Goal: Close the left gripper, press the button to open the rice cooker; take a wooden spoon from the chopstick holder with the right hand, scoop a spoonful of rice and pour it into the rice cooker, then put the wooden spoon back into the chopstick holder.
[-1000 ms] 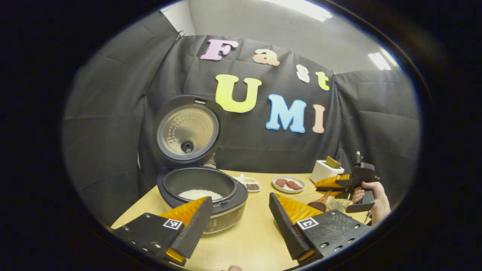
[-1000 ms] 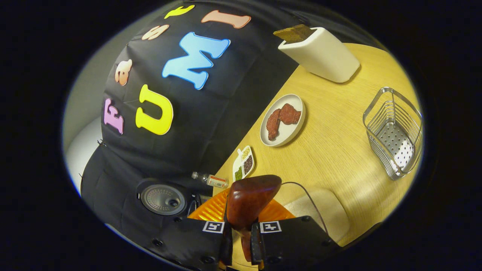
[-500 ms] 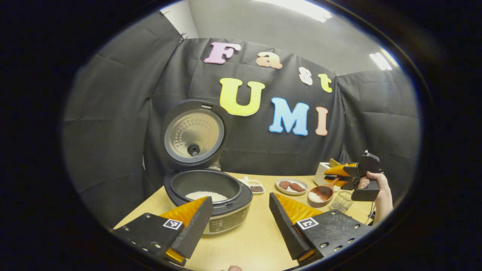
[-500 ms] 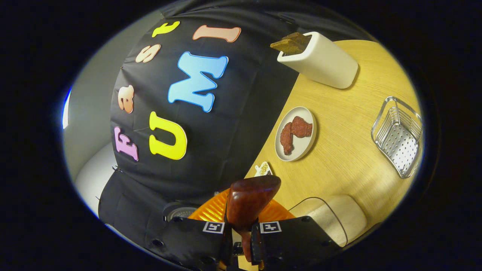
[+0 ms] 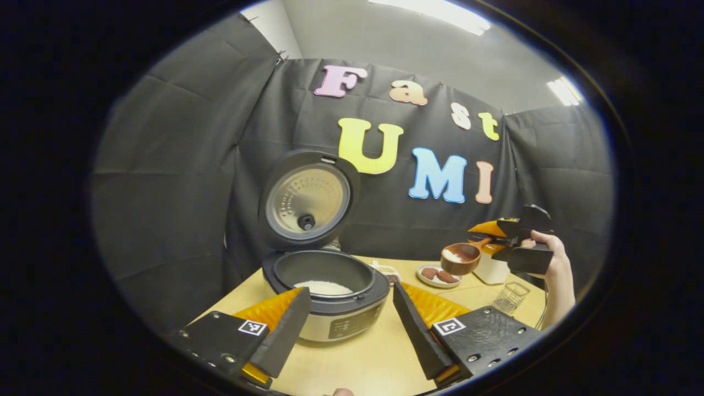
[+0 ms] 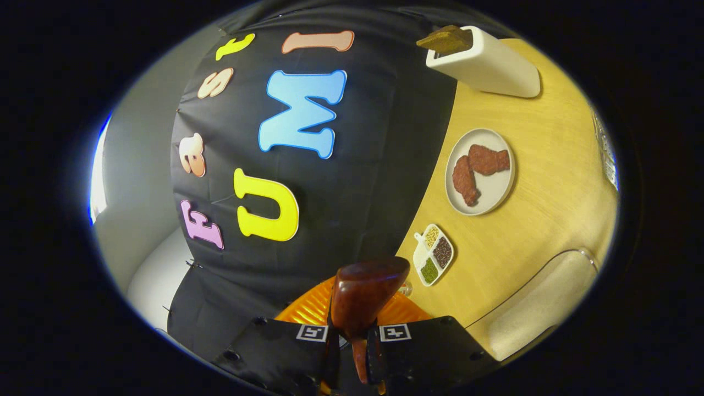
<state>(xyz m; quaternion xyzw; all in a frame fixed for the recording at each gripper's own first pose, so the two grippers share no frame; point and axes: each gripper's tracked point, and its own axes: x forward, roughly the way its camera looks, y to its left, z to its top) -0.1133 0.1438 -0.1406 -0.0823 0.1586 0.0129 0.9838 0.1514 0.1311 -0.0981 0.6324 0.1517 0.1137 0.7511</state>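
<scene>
Carrying loaded wooden spoon [image 5: 462,257] toward open rice cooker [image 5: 325,291] on bench [image 5: 374,357]. Right tool [image 6: 352,352] pinching spoon handle, bowl level, rice heaped inside, raised well right of cooker. Left tool [image 5: 346,335] spread, idle before cooker. Best practice: keep bowl level during travel, centre over inner pot, then tilt slowly so no grain lands on rim.
</scene>
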